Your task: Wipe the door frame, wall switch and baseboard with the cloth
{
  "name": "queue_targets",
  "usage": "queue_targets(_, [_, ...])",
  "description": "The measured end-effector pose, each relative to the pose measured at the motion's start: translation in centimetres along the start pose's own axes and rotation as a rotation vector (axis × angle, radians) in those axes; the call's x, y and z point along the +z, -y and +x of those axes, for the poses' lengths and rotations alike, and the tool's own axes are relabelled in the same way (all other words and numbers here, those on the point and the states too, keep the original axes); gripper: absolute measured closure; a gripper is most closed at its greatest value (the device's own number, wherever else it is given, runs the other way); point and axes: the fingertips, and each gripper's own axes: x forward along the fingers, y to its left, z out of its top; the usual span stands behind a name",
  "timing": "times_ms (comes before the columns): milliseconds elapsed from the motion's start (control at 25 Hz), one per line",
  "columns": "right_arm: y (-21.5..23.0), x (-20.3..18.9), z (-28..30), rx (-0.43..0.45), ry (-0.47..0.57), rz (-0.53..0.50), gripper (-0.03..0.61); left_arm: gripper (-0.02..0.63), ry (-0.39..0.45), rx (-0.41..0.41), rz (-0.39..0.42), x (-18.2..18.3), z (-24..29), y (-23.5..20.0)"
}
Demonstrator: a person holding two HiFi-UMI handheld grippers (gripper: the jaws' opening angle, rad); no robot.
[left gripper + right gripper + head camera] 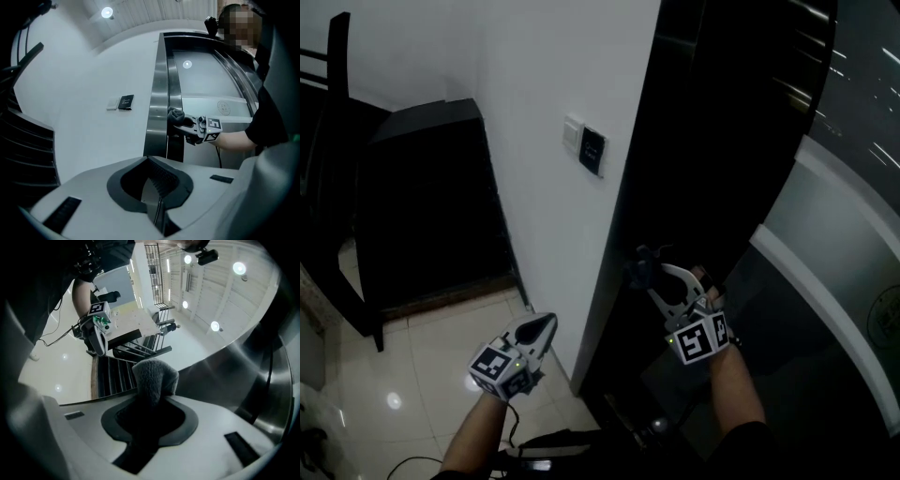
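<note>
My right gripper [649,266] is shut on a dark grey cloth [639,269], a folded wad that presses against the dark metal door frame [623,253]. The right gripper view shows the cloth [154,378] sticking out between the jaws, against the frame's shiny surface [243,362]. From the left gripper view the cloth [176,115] sits on the frame's edge [159,108]. My left gripper [546,325] hangs shut and empty, low by the white wall. The wall switch [592,150], a dark panel beside a white plate [572,134], sits on the wall above. The baseboard is not visible.
A dark slatted cabinet [431,197] stands left of the white wall [544,187]. The glossy tiled floor [422,366] lies below it. A curved grey surface with a white band [834,281] fills the right side. Cables [544,441] trail near my arms.
</note>
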Motion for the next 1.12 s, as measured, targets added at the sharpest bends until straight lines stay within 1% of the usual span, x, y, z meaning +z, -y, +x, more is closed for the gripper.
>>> queue_targets(120, [-1.2,-0.2,0.2,0.023,0.015,-0.003,0.488,0.627,0.007,0.027,0.032,0.3,-0.1,0.4])
queue_targets(240, [-2.6,-0.6,0.6,0.042,0.02,0.01,0.488,0.627,0.013,0.039,0.042,0.8,-0.2,0.2])
queue_targets(400, [-4.7,-1.2,0.0,0.038,0.028,0.08,0.488,0.627,-0.03,0.04,0.034,-0.2,-1.3,0.2])
queue_targets(480, [-5.4,-1.5,-0.1,0.04,0.023,0.086,0.488,0.627,-0.046,0.039,0.028,-0.4,-1.6,-0.2])
queue_targets(640, [-7.4,-2.7,0.3,0.076,-0.016,0.081,0.488,0.627,-0.061,0.025,0.024,-0.6,-1.4,-1.4])
queue_targets(840, [-10.0,-3.5,1.0,0.112,-0.063,0.097,0.488,0.627,-0.079,-0.03,0.028,-0.7,-0.5,-1.3])
queue_targets(960, [-11.8,-3.8,0.7,0.134,-0.1,0.139,0.488,0.627,-0.091,-0.047,0.015,-1.1,-0.8,-0.7])
queue_targets(1120, [-13.2,-4.3,0.8,0.147,-0.124,0.19,0.488,0.627,-0.108,-0.052,0.005,-1.7,-1.2,-0.8])
